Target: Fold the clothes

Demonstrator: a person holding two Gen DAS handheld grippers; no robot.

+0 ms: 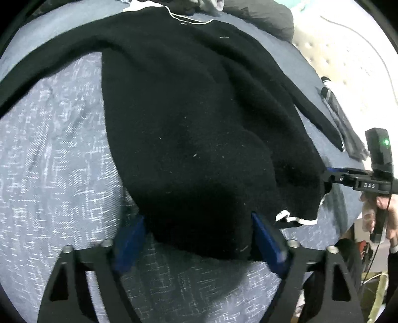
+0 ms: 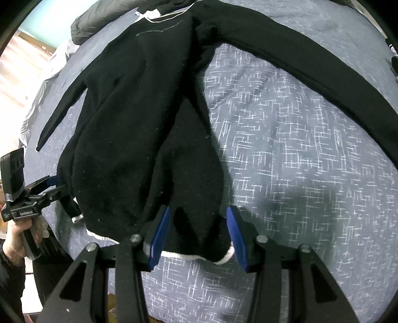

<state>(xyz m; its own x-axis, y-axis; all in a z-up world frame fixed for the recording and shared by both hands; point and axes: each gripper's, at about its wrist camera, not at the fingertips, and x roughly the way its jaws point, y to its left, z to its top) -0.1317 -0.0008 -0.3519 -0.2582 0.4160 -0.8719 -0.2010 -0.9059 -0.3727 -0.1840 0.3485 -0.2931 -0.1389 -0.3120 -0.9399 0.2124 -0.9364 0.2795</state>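
A black sweater [image 1: 186,111] [image 2: 124,124] with a white-trimmed hem [image 2: 194,257] lies spread on a blue-grey patterned bed cover [image 1: 49,161] [image 2: 298,161]. One long sleeve [image 2: 298,64] stretches out across the cover. My left gripper [image 1: 199,236] [image 2: 56,185] is at one near corner of the hem. Its blue fingers [image 1: 268,238] stand wide apart, with a lump of black fabric between them. My right gripper [image 2: 197,236] [image 1: 327,177] is at the other end of the hem. Its pads [image 2: 159,236] pinch a bunched fold of the sweater.
A heap of dark clothes [image 1: 261,17] lies at the far end of the bed. Folded dark items [image 1: 340,116] rest by the bed's right edge, beside a white quilted surface [image 1: 348,62]. A hand [image 1: 388,213] [image 2: 17,233] grips each handle. The bed's near edge is just below the grippers.
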